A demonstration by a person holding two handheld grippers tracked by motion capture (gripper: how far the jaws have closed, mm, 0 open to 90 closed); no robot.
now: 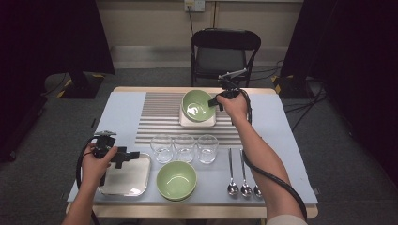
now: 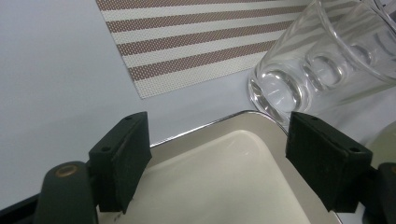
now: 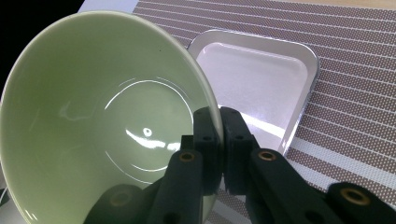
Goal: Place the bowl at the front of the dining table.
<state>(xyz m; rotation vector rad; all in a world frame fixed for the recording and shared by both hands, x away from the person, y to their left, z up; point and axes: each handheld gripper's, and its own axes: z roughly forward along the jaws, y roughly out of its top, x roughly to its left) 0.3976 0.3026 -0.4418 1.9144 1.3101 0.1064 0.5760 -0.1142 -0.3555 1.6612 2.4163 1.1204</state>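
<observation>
Third spoon (image 1: 257,191) behind forearm

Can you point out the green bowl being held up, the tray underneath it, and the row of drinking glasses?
green bowl (image 3: 93,116): right gripper view, inner wall.
tray (image 3: 261,70): right gripper view, bare floor.
drinking glasses (image 1: 184,148): high view, middle glass of the row.

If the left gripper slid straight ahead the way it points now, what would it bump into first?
Probably the nearest clear drinking glass, standing just past the silver metal tray under the left gripper's open jaws; depth is uncertain.
</observation>
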